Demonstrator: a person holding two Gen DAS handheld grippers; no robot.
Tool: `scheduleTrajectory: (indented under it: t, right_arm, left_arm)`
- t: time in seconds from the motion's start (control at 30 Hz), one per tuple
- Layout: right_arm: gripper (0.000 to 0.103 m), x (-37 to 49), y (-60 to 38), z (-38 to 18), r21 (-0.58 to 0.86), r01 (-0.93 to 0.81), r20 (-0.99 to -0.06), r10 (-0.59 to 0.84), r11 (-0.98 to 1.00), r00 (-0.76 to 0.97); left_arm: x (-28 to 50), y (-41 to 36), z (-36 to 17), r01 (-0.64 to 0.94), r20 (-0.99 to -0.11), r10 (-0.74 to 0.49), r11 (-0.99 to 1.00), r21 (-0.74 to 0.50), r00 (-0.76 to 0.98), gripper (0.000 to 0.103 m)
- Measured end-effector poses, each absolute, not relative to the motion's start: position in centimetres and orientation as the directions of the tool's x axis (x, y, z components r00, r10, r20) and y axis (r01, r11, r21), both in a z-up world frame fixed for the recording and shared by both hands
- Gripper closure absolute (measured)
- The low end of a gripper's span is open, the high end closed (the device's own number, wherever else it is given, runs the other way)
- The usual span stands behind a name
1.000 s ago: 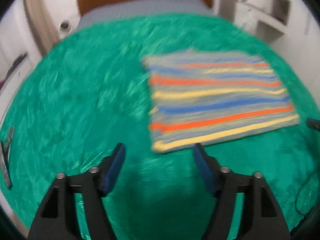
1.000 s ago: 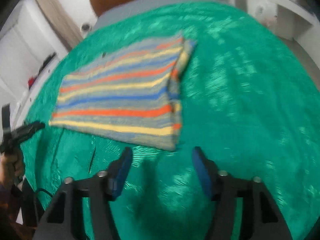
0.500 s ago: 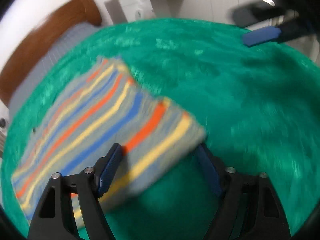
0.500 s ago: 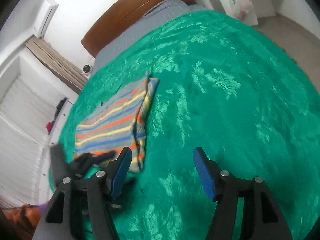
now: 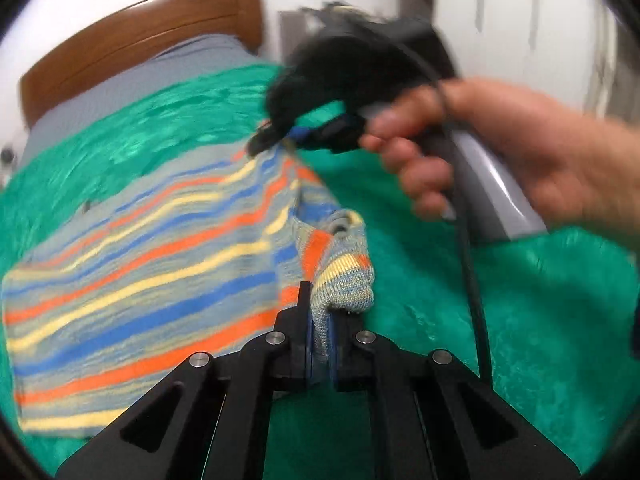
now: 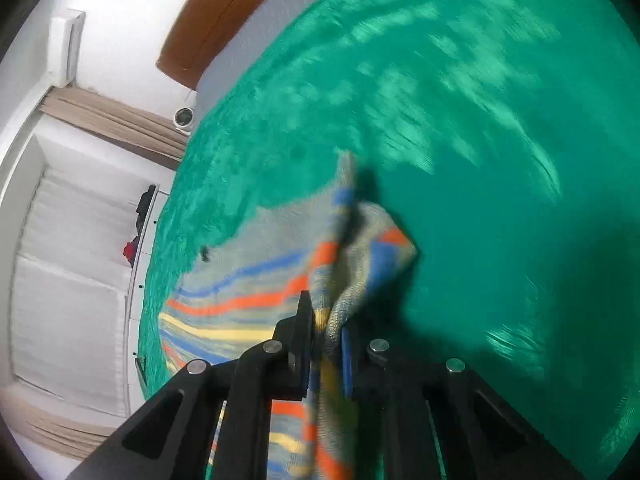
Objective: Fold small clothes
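Observation:
A striped knit garment (image 5: 152,264), grey with orange, yellow and blue bands, lies on a green plush blanket (image 5: 540,320). My left gripper (image 5: 319,344) is shut on the garment's near right corner, which bunches up between the fingers. My right gripper (image 6: 325,344) is shut on another corner of the same garment (image 6: 256,300), with cloth lifted and folded over. In the left wrist view the right gripper (image 5: 288,138) shows at the garment's far right edge, held by a hand (image 5: 500,152); it is blurred.
The blanket covers a bed with a brown wooden headboard (image 5: 132,44) and a grey sheet (image 5: 120,92). White cabinets (image 6: 72,272) and a beige curtain (image 6: 120,124) stand left of the bed. A black cable (image 5: 472,280) hangs from the right gripper.
Both grippers were open above the blanket; now each has shut on a corner of the striped garment. The right edge of the garment is lifted and bunched.

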State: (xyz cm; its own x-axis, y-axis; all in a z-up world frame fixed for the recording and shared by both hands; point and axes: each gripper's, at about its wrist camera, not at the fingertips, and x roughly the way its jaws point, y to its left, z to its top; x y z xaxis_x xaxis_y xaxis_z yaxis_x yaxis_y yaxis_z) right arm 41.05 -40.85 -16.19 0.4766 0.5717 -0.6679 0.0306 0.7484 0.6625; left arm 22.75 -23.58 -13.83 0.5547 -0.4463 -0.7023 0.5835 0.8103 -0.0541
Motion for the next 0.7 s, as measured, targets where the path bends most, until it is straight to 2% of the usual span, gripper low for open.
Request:
scheduleTrajectory:
  t: [0.17, 0.27, 0.47, 0.53, 0.57, 0.6, 0.63, 0.67, 0.7]
  right_arm:
    - [0.091, 41.4, -33.0, -9.9, 0.617, -0.140, -0.648, 0.601, 0.774, 0.468]
    - [0.091, 43.0, -27.5, -8.5, 0.615, -0.202, -0.640, 0.632, 0.763, 0.437]
    - [0.091, 46.2, -14.7, -11.1, 0.593, -0.273, -0.680, 0.653, 0.758, 0.335]
    - [0.086, 46.8, -11.5, -13.0, 0.596, -0.282, -0.685, 0.659, 0.752, 0.311]
    - [0.081, 47.0, -10.4, -14.0, 0.616, -0.272, -0.679, 0.674, 0.739, 0.292]
    - [0.070, 47.1, -10.0, -14.6, 0.640, -0.257, -0.670, 0.689, 0.725, 0.276]
    - [0.066, 46.9, -9.8, -15.1, 0.676, -0.234, -0.647, 0.715, 0.698, 0.265]
    - [0.063, 46.4, -10.0, -15.0, 0.700, -0.228, -0.620, 0.735, 0.676, 0.273]
    - [0.062, 45.7, -10.4, -14.5, 0.705, -0.238, -0.606, 0.742, 0.668, 0.287]
  left_arm:
    - [23.5, -13.2, -10.8, 0.410, -0.648, -0.465, 0.878, -0.248, 0.604, 0.099]
    - [24.2, -6.1, -10.9, 0.274, -0.653, -0.441, 0.897, -0.348, 0.616, 0.099]
    - [24.7, 2.1, -14.1, 0.080, -0.713, -0.333, 0.928, -0.363, 0.617, 0.099]
    - [25.2, 3.4, -15.6, 0.059, -0.748, -0.321, 0.933, -0.355, 0.580, 0.097]
    - [25.3, 3.7, -16.1, 0.048, -0.769, -0.310, 0.938, -0.343, 0.559, 0.089]
    - [25.1, 4.5, -16.5, 0.037, -0.785, -0.299, 0.942, -0.334, 0.543, 0.087]
    - [25.2, 4.7, -16.4, 0.038, -0.782, -0.308, 0.938, -0.344, 0.542, 0.083]
    - [24.7, 5.1, -16.0, 0.034, -0.781, -0.304, 0.939, -0.342, 0.546, 0.061]
    - [24.4, 5.5, -15.4, 0.024, -0.783, -0.277, 0.948, -0.318, 0.557, 0.048]
